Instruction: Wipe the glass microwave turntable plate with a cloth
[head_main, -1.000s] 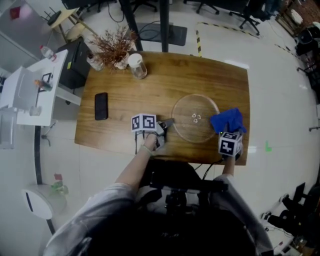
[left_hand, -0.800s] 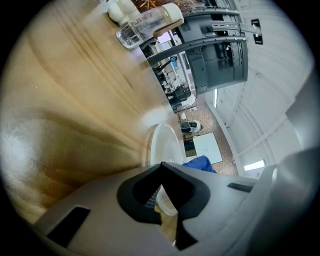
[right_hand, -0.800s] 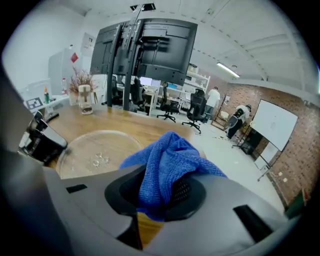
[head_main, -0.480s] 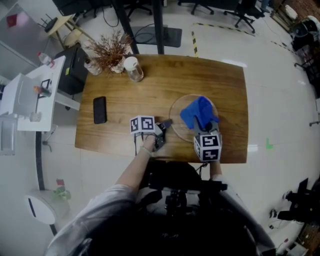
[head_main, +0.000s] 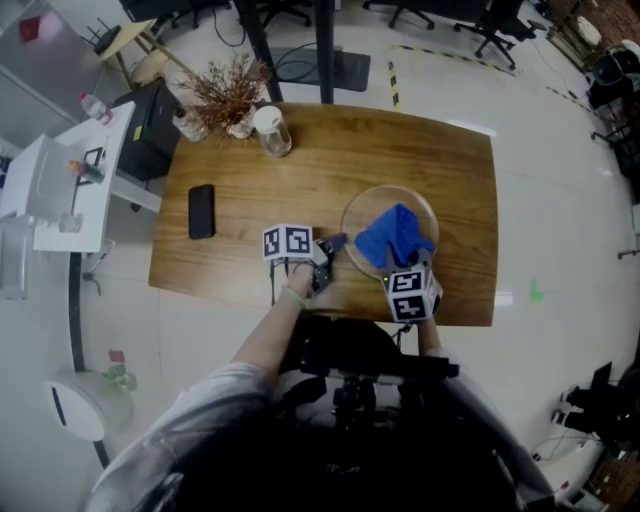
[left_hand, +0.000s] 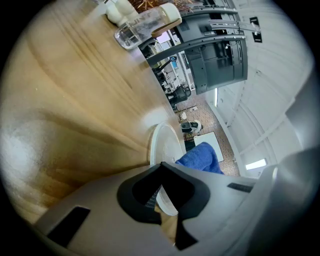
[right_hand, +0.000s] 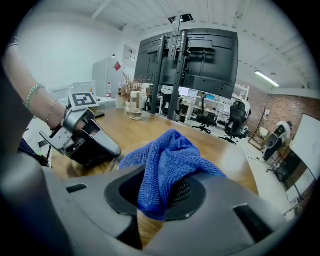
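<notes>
The clear glass turntable plate (head_main: 425, 208) lies flat on the right half of the wooden table (head_main: 250, 190). My left gripper (head_main: 337, 244) is shut on the plate's left rim; the rim (left_hand: 166, 204) runs between its jaws in the left gripper view. A blue cloth (head_main: 393, 236) is bunched on the plate's middle. My right gripper (head_main: 405, 264) reaches in from the near edge, shut on the cloth (right_hand: 165, 165), which spills forward out of its jaws. The left gripper (right_hand: 102, 146) shows at the left of the right gripper view.
A black phone (head_main: 201, 211) lies on the table's left part. At the far left stand a lidded glass jar (head_main: 273, 132) and a vase of dried twigs (head_main: 228, 93). A white side table (head_main: 60, 180) stands left. The table's near edge runs just under both grippers.
The right gripper carried the blue cloth from the table right of the plate onto the plate, then drew it slightly toward me. The left gripper stayed on the rim.
</notes>
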